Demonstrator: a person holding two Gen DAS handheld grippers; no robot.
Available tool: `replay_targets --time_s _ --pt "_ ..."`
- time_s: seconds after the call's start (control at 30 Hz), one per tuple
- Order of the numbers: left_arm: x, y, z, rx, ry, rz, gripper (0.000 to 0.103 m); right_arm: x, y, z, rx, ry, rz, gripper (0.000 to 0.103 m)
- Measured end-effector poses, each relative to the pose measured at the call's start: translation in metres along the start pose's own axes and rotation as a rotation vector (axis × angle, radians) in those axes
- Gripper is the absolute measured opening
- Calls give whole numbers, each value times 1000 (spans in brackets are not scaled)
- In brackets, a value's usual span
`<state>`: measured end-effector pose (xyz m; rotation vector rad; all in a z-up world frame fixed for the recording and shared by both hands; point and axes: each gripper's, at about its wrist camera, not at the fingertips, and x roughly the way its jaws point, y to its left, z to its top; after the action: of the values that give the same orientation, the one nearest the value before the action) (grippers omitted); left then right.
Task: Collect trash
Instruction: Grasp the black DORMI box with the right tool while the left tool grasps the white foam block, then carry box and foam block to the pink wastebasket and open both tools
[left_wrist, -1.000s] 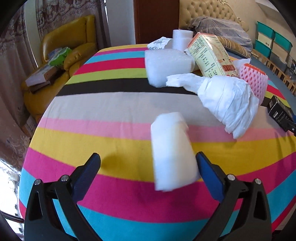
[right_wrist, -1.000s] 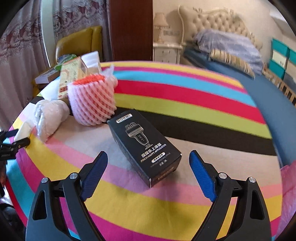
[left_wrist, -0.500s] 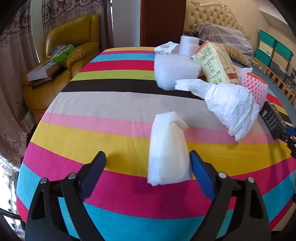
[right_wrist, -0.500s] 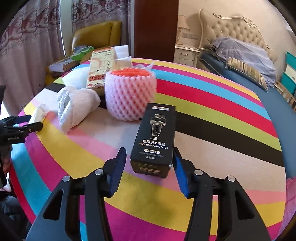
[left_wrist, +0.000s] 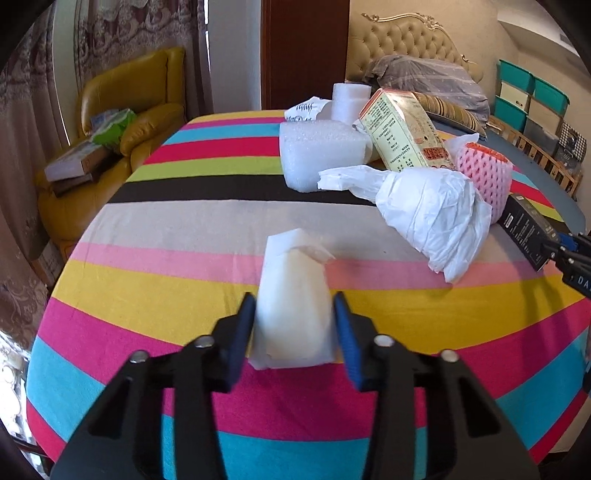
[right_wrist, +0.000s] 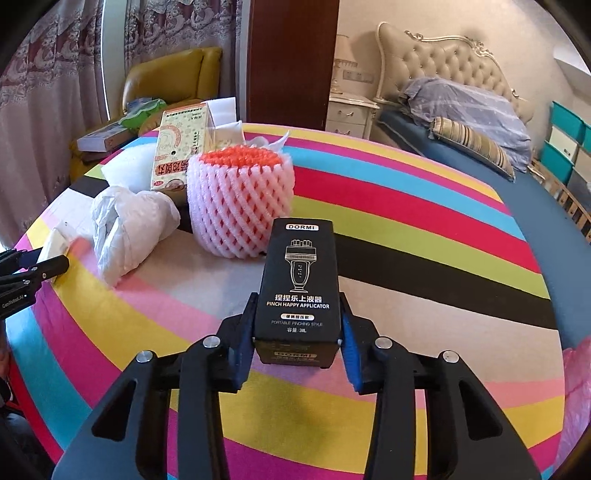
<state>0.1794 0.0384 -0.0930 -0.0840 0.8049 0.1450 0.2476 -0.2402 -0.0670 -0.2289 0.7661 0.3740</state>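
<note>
Where the striped cloth (left_wrist: 184, 280) covers the round table, the trash sits bunched toward one side, with a yellow armchair (left_wrist: 122, 110) and a bed (right_wrist: 461, 147) behind it. Biggest of the pile is a white foam block (left_wrist: 321, 155), and a tall yellow carton (left_wrist: 402, 136) leans just beside it. A crumpled white bag (left_wrist: 432, 214) lies in front of them, touching a pink foam net (right_wrist: 240, 206) that stands upright with an orange rim. A small foam roll (left_wrist: 349, 101) stands at the back near a scrap of printed paper (left_wrist: 306, 109).

Nearer the table's edge, the right gripper (right_wrist: 297, 332) has just been closing, and its blue pads now press both sides of a black box (right_wrist: 299, 288); the box points away from the gripper toward the net. The left gripper (left_wrist: 293, 332) has likewise just been closing, and its pads pinch a white foam pouch (left_wrist: 291, 295) near the pouch's lower end, over the pink and yellow stripes. I cannot tell whether either item is lifted clear of the cloth.
</note>
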Motion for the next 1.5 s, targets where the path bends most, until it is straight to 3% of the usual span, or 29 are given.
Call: replay_targets --time_s 0.3,0.77,1.1,1.5 --pt "-3 0 0 16 -35 -21 38 -3 -8 -1 31 -17 -3 38" --pt "-43 -2 -6 -3 -182 -86 39 -53 13 -29 49 -111 33 38" --pt "-70 -21 -5 28 -244 -129 39 -85 17 -40 72 -169 41 38" --pt "-91 -55 -2 94 -314 -171 39 -112 -10 -59 141 -217 25 38"
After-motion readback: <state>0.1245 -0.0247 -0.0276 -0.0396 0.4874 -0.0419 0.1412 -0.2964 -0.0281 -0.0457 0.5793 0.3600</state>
